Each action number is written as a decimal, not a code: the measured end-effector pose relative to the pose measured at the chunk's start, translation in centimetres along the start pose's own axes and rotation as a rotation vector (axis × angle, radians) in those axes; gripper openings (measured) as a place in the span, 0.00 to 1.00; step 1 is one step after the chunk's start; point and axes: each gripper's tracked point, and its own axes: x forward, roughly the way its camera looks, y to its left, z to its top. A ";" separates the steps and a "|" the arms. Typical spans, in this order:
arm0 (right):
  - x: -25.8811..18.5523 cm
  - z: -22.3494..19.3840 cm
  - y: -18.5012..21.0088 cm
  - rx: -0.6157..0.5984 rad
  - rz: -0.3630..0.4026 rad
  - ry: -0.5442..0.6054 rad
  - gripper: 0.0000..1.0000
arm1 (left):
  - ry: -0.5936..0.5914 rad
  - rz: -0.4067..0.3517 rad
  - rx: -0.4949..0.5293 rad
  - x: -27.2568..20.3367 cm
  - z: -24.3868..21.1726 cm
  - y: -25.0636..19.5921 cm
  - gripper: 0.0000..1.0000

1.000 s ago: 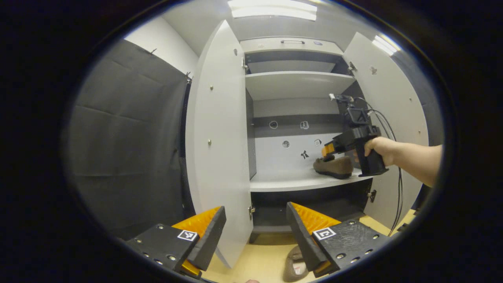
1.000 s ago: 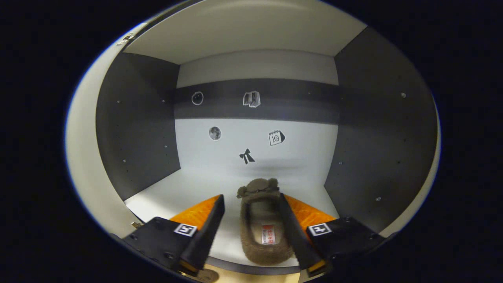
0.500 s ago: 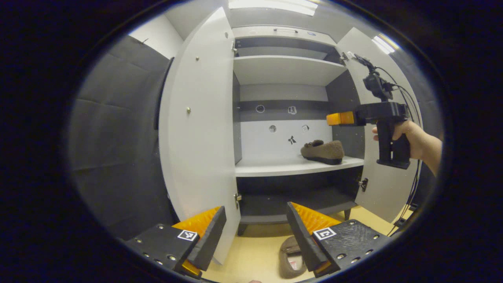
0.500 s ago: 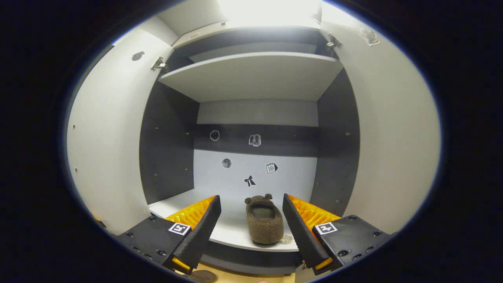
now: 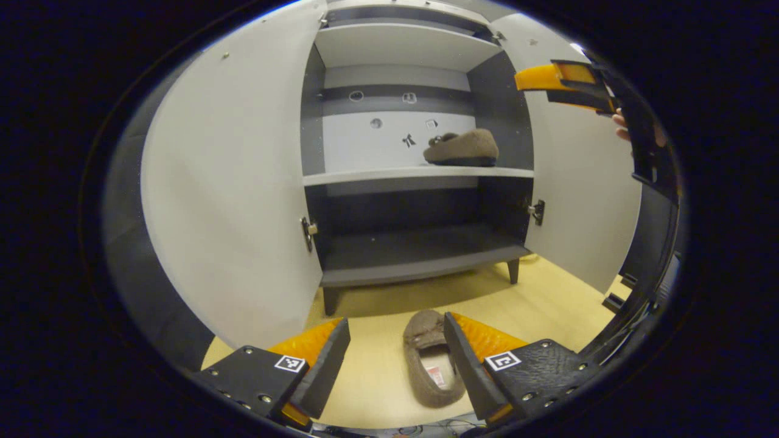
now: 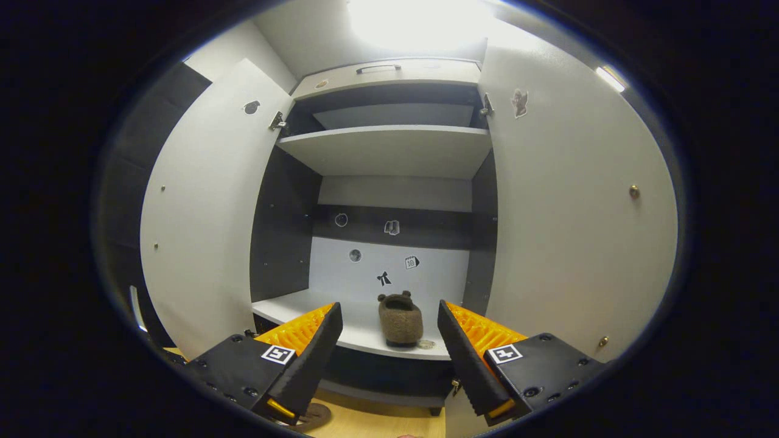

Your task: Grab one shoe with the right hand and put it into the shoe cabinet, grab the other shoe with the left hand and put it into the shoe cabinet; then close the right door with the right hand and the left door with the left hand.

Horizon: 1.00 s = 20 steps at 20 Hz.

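Down low, my left tongs (image 5: pixel 395 347) gape wide above the floor (image 5: pixel 548 292), grasping nothing; the second shoe (image 5: pixel 433 359) lies on the floor between their fingers, untouched. My right tongs (image 6: pixel 389 340) are spread wide too and empty, facing the shoe cabinet (image 6: pixel 389 152). The first shoe (image 6: pixel 400 319) sits on the middle shelf (image 6: pixel 292 310), toward its right side. Both doors, left door (image 5: pixel 231 182) and right door (image 6: pixel 578 213), stand open.

Left tool (image 5: pixel 397 359), right tool (image 6: pixel 389 359): black textured housings, silver screws, white square markers, ribbed wedge fingers.
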 end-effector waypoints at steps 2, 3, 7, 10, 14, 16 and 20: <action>-1.1 -0.6 0.4 0.010 0.005 0.013 0.97 | 0.055 0.007 -0.002 0.8 -2.5 -0.3 0.90; -1.5 -0.8 0.4 0.016 0.006 0.018 0.97 | 0.075 0.015 -0.001 1.2 -3.5 -0.1 0.90; -2.7 -2.1 0.8 0.013 0.019 0.052 0.99 | 0.176 0.032 -0.006 3.0 -7.2 -0.2 0.90; -3.1 -3.0 1.2 0.030 0.032 0.085 0.99 | 0.239 0.040 -0.021 4.6 -10.1 -0.7 0.90; -3.2 -3.9 1.1 0.061 0.040 0.124 0.99 | 0.295 0.069 -0.054 6.5 -11.8 -0.3 0.91; -3.1 -4.0 0.9 0.064 0.038 0.130 0.99 | 0.335 0.072 -0.080 7.6 -12.4 0.3 0.99; -3.2 -4.5 0.8 0.052 0.037 0.146 0.99 | 0.372 0.023 -0.146 8.2 -13.2 -1.1 0.81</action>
